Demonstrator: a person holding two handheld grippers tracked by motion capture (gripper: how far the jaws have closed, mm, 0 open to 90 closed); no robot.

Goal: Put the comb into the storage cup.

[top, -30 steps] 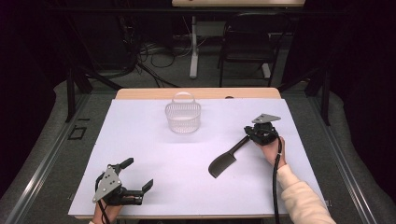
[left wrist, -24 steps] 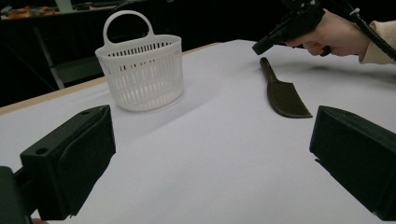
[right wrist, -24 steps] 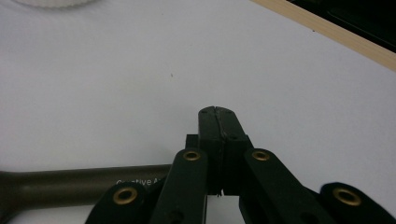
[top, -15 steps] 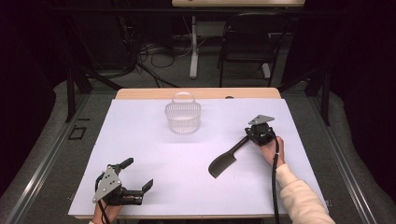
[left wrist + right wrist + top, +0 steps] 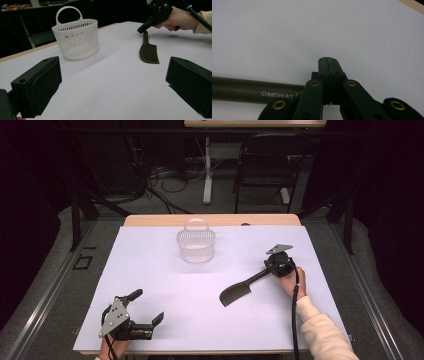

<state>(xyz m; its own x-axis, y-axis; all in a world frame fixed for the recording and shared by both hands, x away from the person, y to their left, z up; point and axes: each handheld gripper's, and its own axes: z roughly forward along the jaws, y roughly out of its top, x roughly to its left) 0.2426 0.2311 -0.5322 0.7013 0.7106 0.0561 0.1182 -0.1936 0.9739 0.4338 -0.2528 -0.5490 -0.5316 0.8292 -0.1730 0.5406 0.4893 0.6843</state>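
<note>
A dark flat-bladed tool (image 5: 236, 294) lies on the white table (image 5: 165, 285), with its handle (image 5: 256, 278) running up and right. My right gripper (image 5: 267, 269) rests at the handle's far end with its jaws shut. In the right gripper view its pads (image 5: 328, 60) meet with nothing seen between them. The handle (image 5: 249, 90), printed "Creative Art", runs in from the left under the linkage. In the left gripper view the tool (image 5: 149, 51) lies below the right gripper (image 5: 140, 30). My left gripper (image 5: 147, 306) sits open at the near left, nothing between its jaws.
A white slotted basket (image 5: 196, 245) with a hoop handle stands upright at the far middle of the table and, in the left gripper view, the basket (image 5: 76, 37) is ahead on the left. Past the table's wooden far edge (image 5: 210, 220) are chair legs and cables.
</note>
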